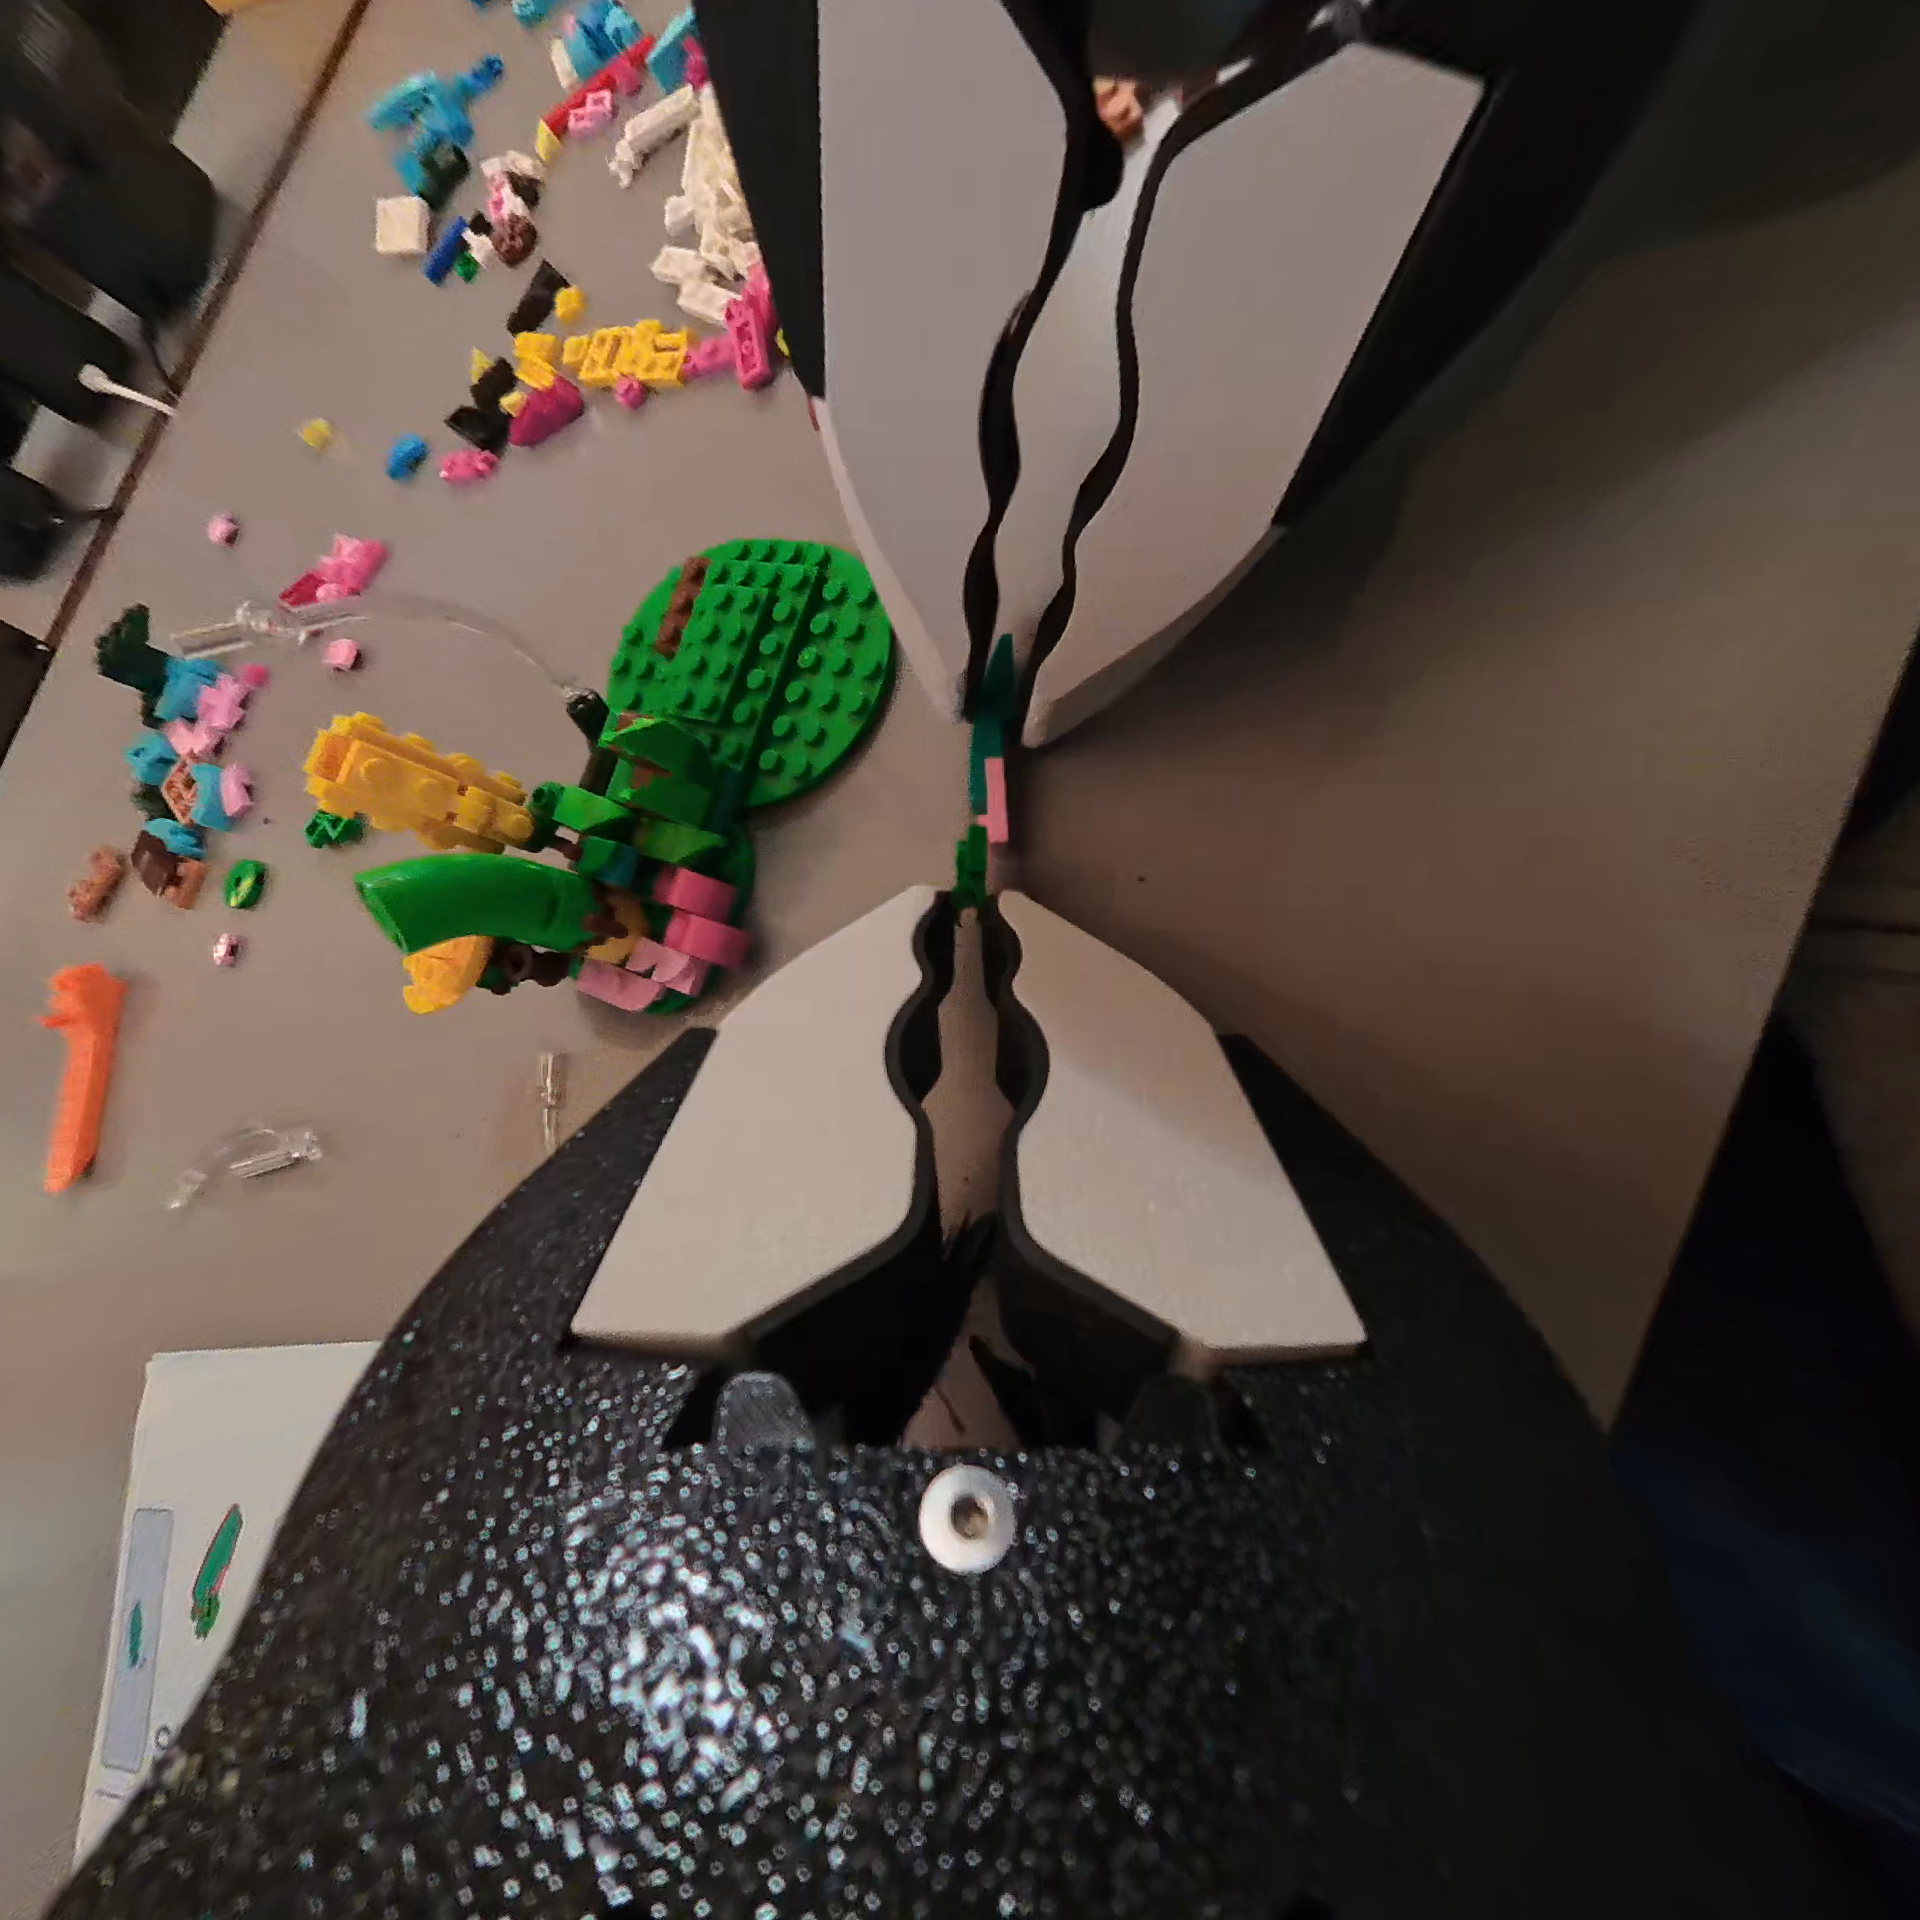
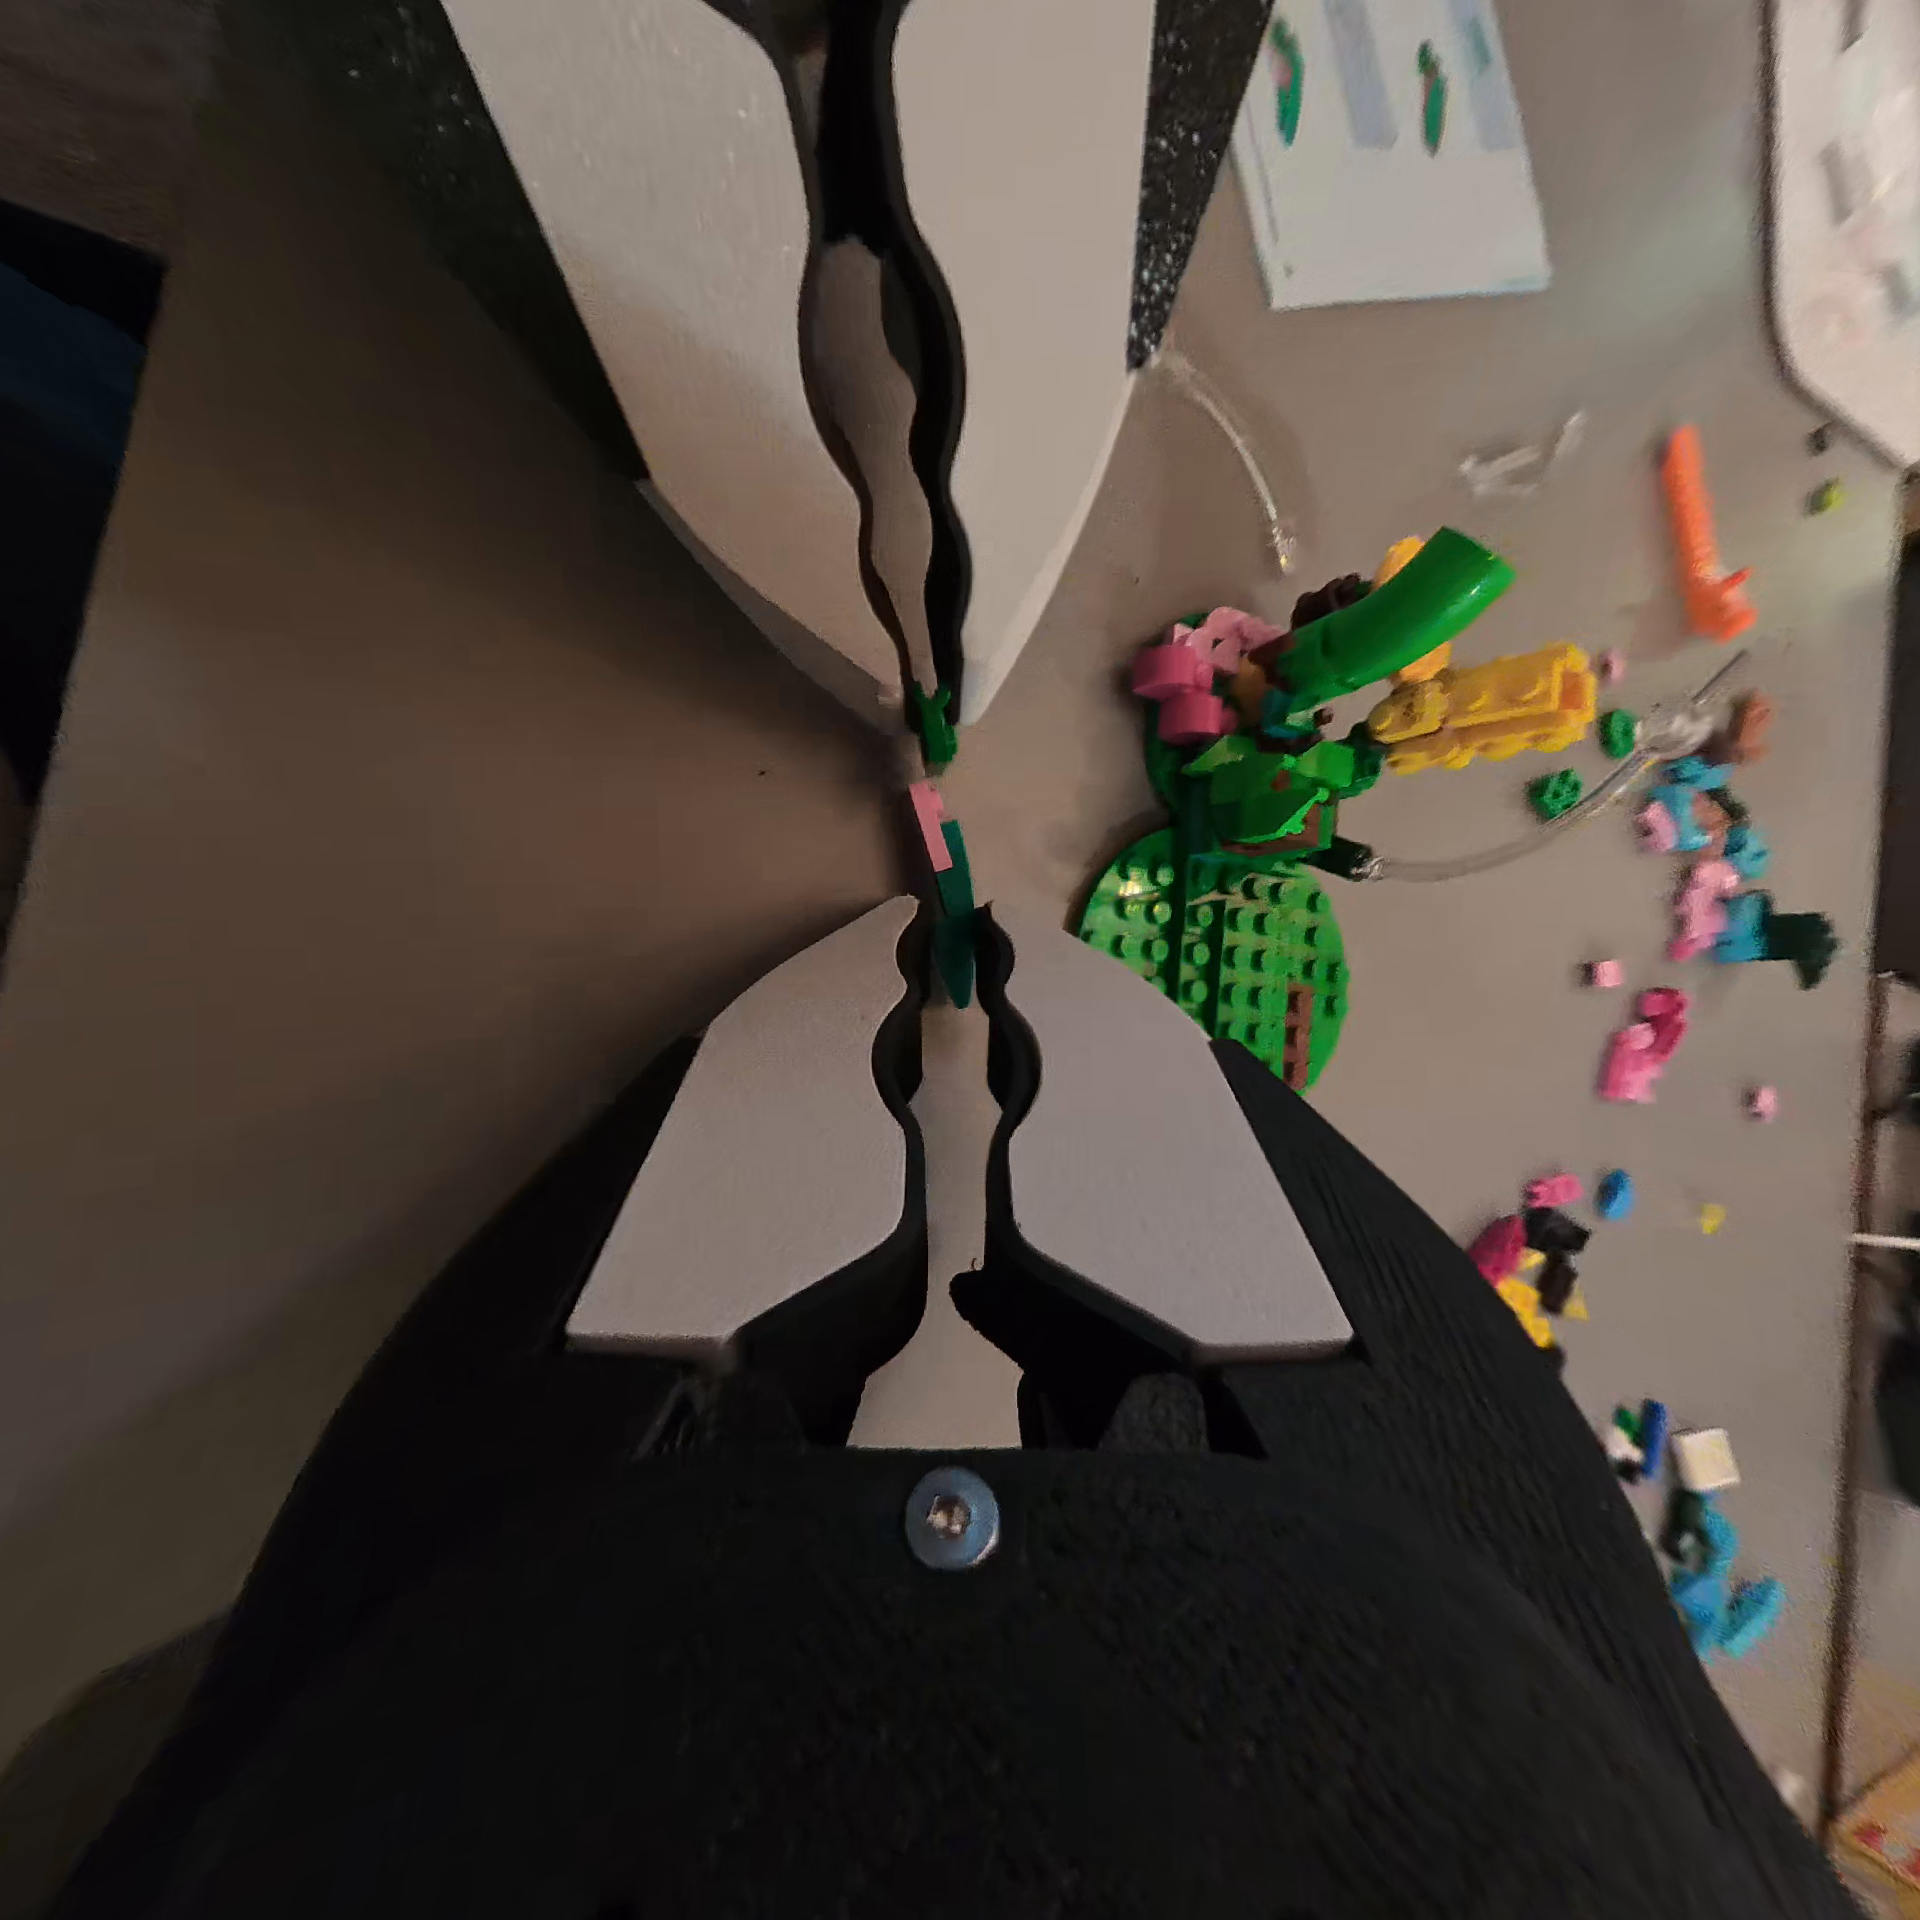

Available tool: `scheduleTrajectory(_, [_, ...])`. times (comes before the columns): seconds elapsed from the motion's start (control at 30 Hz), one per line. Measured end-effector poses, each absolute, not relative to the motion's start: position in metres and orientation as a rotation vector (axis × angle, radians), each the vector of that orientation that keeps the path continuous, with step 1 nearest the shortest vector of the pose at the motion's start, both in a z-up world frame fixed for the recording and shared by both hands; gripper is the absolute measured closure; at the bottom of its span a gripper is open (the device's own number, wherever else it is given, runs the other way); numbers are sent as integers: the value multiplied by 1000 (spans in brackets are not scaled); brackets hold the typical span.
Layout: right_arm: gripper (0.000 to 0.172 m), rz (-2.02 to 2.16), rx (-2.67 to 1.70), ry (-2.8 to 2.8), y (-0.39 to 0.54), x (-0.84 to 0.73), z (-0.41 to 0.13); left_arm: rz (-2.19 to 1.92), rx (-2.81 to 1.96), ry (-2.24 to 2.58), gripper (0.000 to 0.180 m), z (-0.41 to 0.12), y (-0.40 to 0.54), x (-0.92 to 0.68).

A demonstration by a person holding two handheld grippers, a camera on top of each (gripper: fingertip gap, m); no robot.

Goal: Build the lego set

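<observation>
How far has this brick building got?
Done: a model with green leaves, pink petals and yellow parts stands on the round green base. In hand: the left tool and right tool each pinch an end of a thin green-and-pink strip held off the table. Left: many loose bricks lie unused.

Each hand-held gripper (image 1: 977, 904) (image 2: 951, 914) has a speckled black body, pale grey fingers (image 1: 790, 1143) with wavy black pads, and one silver screw (image 1: 971, 1519).

bare grey table (image 1: 1351, 831) open on one side, green brick model (image 1: 665, 790) and scattered loose bricks (image 1: 582, 343) crowding the other
</observation>
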State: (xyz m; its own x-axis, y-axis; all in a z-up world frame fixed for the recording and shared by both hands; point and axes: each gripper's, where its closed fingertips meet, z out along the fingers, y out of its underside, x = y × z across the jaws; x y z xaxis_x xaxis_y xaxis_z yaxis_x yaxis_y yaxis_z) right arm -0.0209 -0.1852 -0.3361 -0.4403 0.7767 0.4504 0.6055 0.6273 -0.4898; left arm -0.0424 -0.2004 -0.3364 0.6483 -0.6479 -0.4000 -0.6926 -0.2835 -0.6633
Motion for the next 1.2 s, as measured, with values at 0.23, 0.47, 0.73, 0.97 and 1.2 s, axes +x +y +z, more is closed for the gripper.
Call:
scheduleTrajectory(0.23, [166,376,-1266,-2255,-187,-18,-338,-161,-2159,986,175,-340,-204,-39])
scheduleTrajectory(0.47, [165,506,-1407,-2319,-188,-16,-340,-460,-2325,919,174,-343,-203,-41])
scheduleTrajectory(0.73, [166,556,-1442,-2330,-188,-17,-342,-499,-2317,897,174,-344,-199,-40])
scheduleTrajectory(0.97, [166,556,-1404,-2344,-192,-18,-342,-467,-2325,875,174,-345,-196,-41])
scheduleTrajectory(1.2, [166,543,-1393,-2314,-191,-21,-341,-471,-2330,880,174,-345,-197,-40])
